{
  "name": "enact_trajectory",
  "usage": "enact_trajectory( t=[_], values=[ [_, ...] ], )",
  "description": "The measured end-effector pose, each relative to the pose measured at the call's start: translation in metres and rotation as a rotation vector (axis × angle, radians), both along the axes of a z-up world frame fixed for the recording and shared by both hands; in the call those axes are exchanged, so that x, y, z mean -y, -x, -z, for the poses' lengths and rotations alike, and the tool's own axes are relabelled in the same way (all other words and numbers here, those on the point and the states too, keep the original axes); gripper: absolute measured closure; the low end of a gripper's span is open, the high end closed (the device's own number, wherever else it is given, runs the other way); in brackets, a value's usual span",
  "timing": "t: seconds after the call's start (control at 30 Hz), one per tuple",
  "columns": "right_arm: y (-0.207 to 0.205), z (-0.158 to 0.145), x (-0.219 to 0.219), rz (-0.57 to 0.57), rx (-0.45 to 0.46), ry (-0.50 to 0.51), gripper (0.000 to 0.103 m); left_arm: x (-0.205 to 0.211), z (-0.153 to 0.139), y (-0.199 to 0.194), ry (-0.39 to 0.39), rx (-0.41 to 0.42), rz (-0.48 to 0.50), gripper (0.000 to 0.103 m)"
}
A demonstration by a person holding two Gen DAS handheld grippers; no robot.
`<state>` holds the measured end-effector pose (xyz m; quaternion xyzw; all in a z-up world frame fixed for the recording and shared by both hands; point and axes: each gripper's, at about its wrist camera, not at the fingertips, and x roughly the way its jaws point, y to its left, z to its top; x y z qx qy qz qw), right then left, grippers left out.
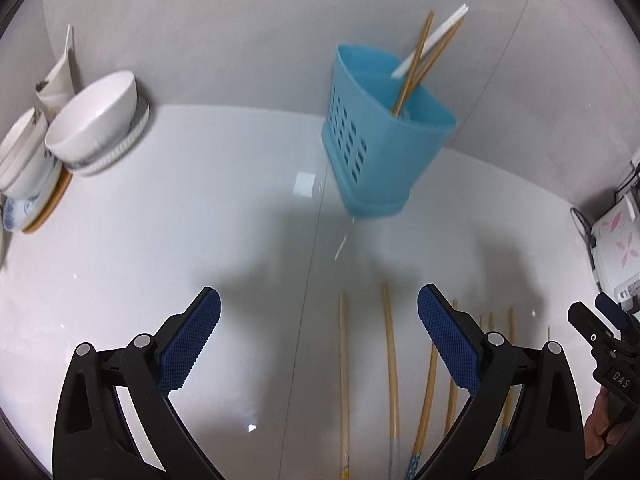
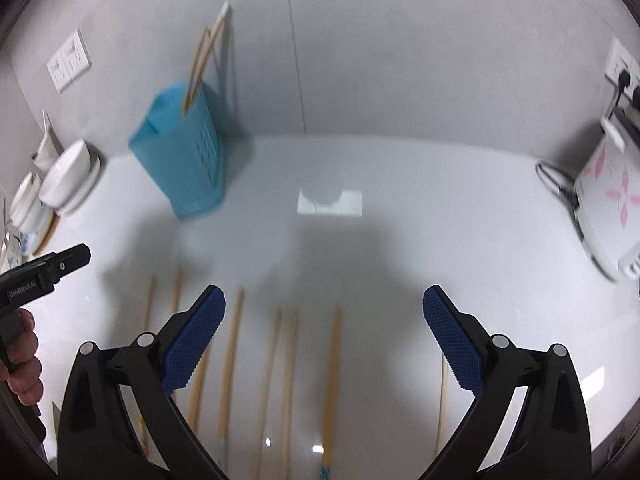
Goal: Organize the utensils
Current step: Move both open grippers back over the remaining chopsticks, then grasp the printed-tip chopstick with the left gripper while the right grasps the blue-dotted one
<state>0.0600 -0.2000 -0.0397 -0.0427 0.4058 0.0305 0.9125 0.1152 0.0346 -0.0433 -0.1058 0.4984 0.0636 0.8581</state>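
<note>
**Both tools spread wide and empty above loose chopsticks**

Left tool (image 1: 319,312): the blue-padded fingers (image 1: 192,344) stand far apart, released, with nothing between them and no contact with any object. It hangs above the white desk (image 1: 160,240). Bamboo chopsticks (image 1: 390,352) lie flat on the desk at 5 to 6 o'clock in the left wrist view, roughly parallel and pointing away from the camera; two sit in the gap between the fingers, and the rest run under and beyond the right-hand finger. The tips nearest the camera carry blue patterning.

Right tool (image 2: 323,308): likewise fully spread, released, holding nothing and touching nothing. In the right wrist view the same chopsticks (image 2: 332,372) lie on the desk (image 2: 440,220) at 6 to 8 o'clock, several within the finger gap and others under the left-hand finger; motion blur softens their outlines.

Blue holder (image 1: 380,136): a perforated plastic caddy stands at 1 o'clock in the left wrist view, close to the grey wall. It contains two bamboo chopsticks and one white stick (image 1: 436,36), all leaning to the upper right. In the right wrist view the holder (image 2: 180,160) appears at 10 o'clock, blurred.

Other items: stacked white bowls (image 1: 92,120) at 9 to 10 o'clock in the left wrist view; a white appliance with pink flower print (image 2: 608,200) at 3 o'clock in the right wrist view. Each tool is visible at the edge of the other's view, gripped by a bare hand (image 2: 22,360).
</note>
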Motion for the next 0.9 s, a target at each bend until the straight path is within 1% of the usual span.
enact_trajectory(
  t=[0.07,0.17,0.23,0.33,0.43,0.5,0.6,0.73,0.8,0.9],
  values=[
    [0.005,0.012,0.004,0.018,-0.039,0.013,0.008,0.003,0.011,0.006,0.004,-0.03,0.006,0.007],
    [0.009,0.03,0.008,0.042,-0.095,0.008,0.008,0.007,0.025,0.013,0.011,-0.071,0.018,0.007],
    [0.014,0.041,0.009,0.05,-0.131,0.006,0.009,0.008,0.036,0.018,0.01,-0.091,0.024,0.007],
    [0.018,0.056,0.005,0.051,-0.168,0.029,0.014,0.012,0.049,0.023,0.01,-0.124,0.03,0.007],
    [0.022,0.067,0.007,0.058,-0.21,0.026,0.02,0.017,0.064,0.03,0.011,-0.167,0.024,0.011],
    [0.025,0.074,0.007,0.059,-0.236,0.023,0.026,0.017,0.072,0.035,0.02,-0.201,0.019,0.013],
    [0.028,0.083,0.007,0.058,-0.275,0.023,0.033,0.019,0.083,0.041,0.014,-0.23,0.022,0.014],
    [0.031,0.093,0.005,0.054,-0.319,0.031,0.039,0.023,0.093,0.045,0.008,-0.261,0.029,0.017],
    [0.032,0.097,0.004,0.052,-0.338,0.038,0.046,0.025,0.097,0.046,0.001,-0.278,0.031,0.019],
    [0.033,0.101,0.003,0.05,-0.355,0.038,0.051,0.027,0.1,0.048,-0.012,-0.296,0.036,0.023]
  ],
)
